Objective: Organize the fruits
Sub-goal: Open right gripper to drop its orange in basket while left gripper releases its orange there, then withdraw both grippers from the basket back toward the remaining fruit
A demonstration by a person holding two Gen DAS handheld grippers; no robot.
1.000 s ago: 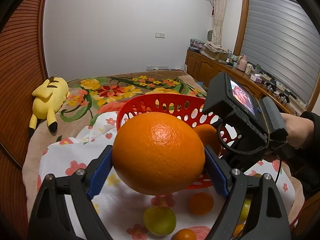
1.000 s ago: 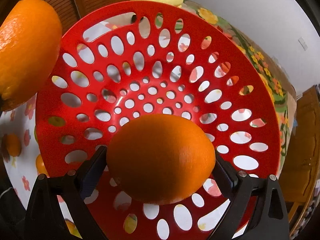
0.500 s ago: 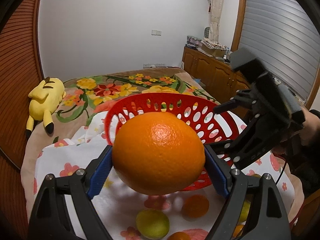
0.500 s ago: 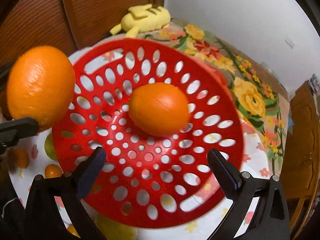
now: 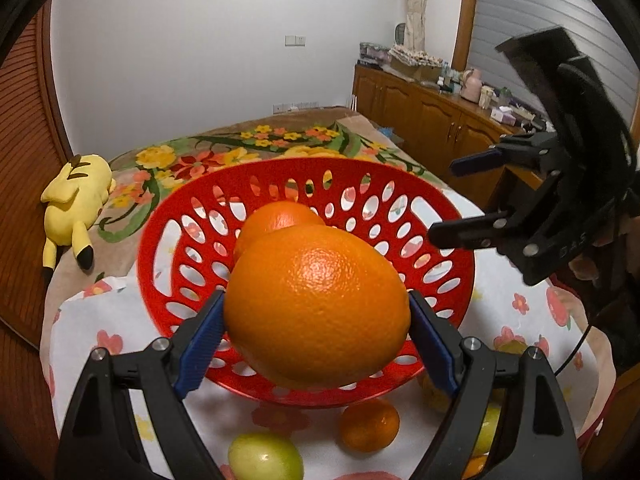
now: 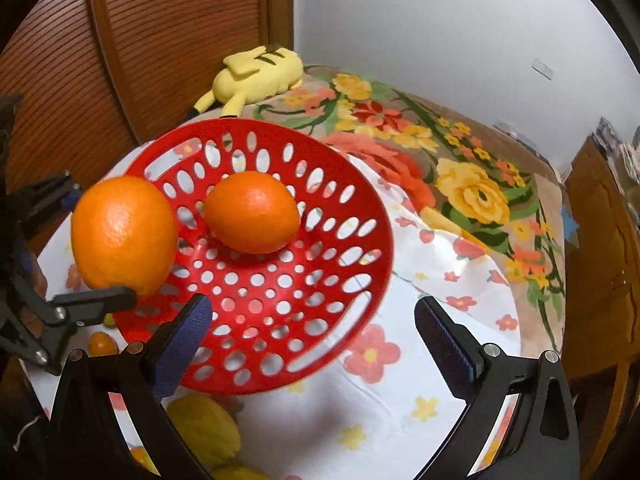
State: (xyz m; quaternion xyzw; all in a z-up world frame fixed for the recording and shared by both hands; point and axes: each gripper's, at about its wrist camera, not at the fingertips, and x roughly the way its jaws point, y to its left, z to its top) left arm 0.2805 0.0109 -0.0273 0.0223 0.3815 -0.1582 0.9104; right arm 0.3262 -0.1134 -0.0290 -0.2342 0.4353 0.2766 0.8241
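we see a big orange [image 5: 318, 306] pinched between the blue pads of our left tongs [image 5: 316, 330], which are closed tight on its sides. it hangs above the near rim of the red perforated basket [image 5: 440, 216]; in the right wrist view the same fruit [image 6: 124, 234] sits over the basket's left edge [image 6: 360, 216], clear of the bowl floor.

a second orange [image 6: 252, 212] lies inside the basket, toward the far side of its floor, touching nothing but the plastic. from the left wrist view only its top [image 5: 280, 216] shows behind the held fruit.

our right tongs [image 6: 312, 334] stand wide apart with nothing between the pads, hovering over the near-right rim of the basket. the left wrist view shows them [image 5: 464, 200] at the basket's right side, fingers spread.

the basket rests on a white cloth printed with red and yellow flowers [image 6: 420, 360]. loose fruit lies on that cloth beside the basket: a small orange [image 5: 370, 424] and a green-yellow fruit [image 5: 264, 456] just in front of it, a yellow lemon-like fruit [image 6: 204, 428] near the right tongs' left finger, and a small orange one [image 6: 102, 344] partly hidden by the left tongs.

beyond the cloth spreads a flowered bedspread [image 6: 460, 184], with a yellow plush toy [image 5: 76, 196] lying near the wooden panelled wall [image 6: 120, 40]. a wooden cabinet [image 5: 432, 128] lines the far side of the room.
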